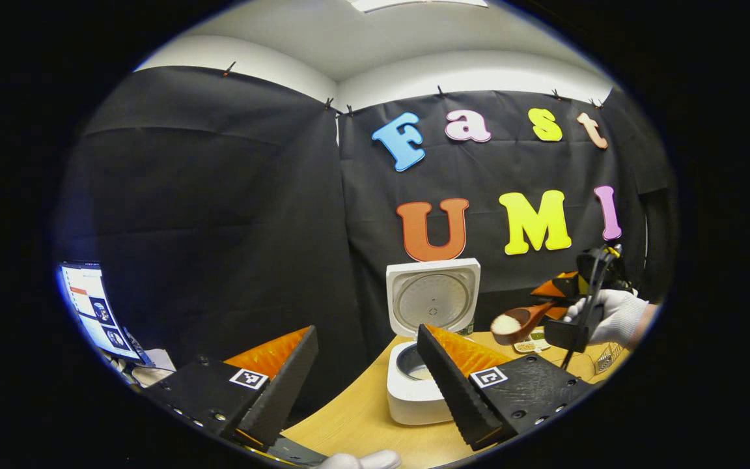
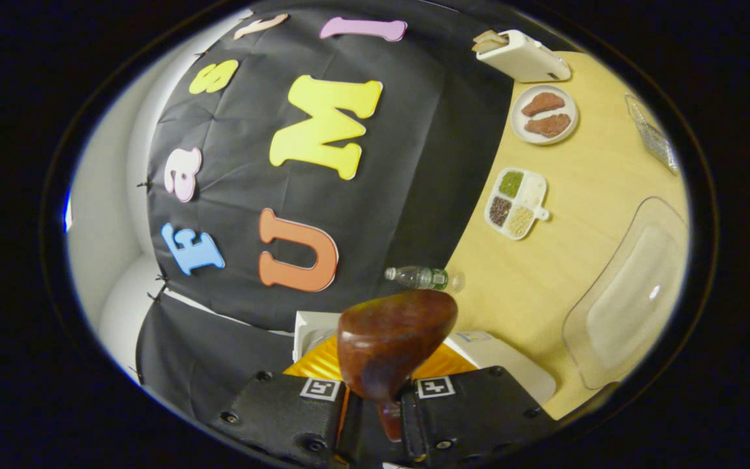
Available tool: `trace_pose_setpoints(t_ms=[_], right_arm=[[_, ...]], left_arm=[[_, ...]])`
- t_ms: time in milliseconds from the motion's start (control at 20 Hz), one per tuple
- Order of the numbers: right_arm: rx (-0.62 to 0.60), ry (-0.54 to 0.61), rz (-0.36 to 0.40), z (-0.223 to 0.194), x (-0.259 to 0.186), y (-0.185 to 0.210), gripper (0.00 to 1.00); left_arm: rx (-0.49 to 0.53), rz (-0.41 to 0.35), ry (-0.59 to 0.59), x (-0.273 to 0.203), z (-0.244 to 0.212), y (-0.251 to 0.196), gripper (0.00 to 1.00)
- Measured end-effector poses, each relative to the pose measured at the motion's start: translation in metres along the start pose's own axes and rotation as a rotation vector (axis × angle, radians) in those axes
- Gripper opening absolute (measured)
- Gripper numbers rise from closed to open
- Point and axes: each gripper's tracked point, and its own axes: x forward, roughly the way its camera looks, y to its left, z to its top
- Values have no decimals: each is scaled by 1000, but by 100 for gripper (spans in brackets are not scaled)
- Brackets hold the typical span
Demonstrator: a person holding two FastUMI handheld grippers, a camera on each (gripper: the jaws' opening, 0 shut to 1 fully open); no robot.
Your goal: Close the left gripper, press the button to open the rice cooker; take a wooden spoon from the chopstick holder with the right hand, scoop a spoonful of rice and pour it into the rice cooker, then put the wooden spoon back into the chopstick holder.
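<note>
Both claws differ: left claw (image 1: 365, 384) gapes wide, right claw (image 2: 375, 400) grips the wooden spoon (image 2: 391, 342).

Rice cooker (image 1: 424, 365) on table (image 1: 362, 417), lid up, wooden spoon (image 1: 519, 322) in right claw (image 1: 560, 306) beside lid.

The light wooden desk (image 2: 564, 260) carries the open rice cooker (image 1: 417, 381), a bottle (image 2: 422, 277) and a divided tray (image 2: 517, 203). A plate (image 2: 544, 114) of what looks like meat sits farther along.
</note>
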Motion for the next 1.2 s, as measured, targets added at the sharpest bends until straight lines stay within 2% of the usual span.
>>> trace_pose_setpoints(t_ms=[150,250,300,500,700,750,800,850,1050,1200], right_arm=[[-49,42,-12,-33,40,5,29],[-67,69,-29,-53,64,-4,27],[-91,75,-43,-62,75,-8,29],[-192,104,-82,-88,99,-15,29],[-485,109,-127,-110,107,-21,29],[-549,107,-120,-115,110,-19,26],[-624,113,-117,-122,109,-17,29],[-709,116,-110,-128,110,-13,29],[-1114,77,-85,-144,115,1,29],[-1427,42,-17,-166,112,23,29]], left_arm=[[-9,26,16,-2,-6,11,97],[-11,39,23,-4,-8,17,97],[-10,49,23,-6,-9,20,97],[-10,74,31,-8,-13,31,97],[-16,89,38,-10,-17,37,97],[-13,94,37,-11,-16,39,97],[-11,97,40,-12,-18,39,97],[-10,102,40,-12,-18,41,97],[-7,110,44,-14,-20,44,97],[-12,116,46,-16,-20,44,97]])
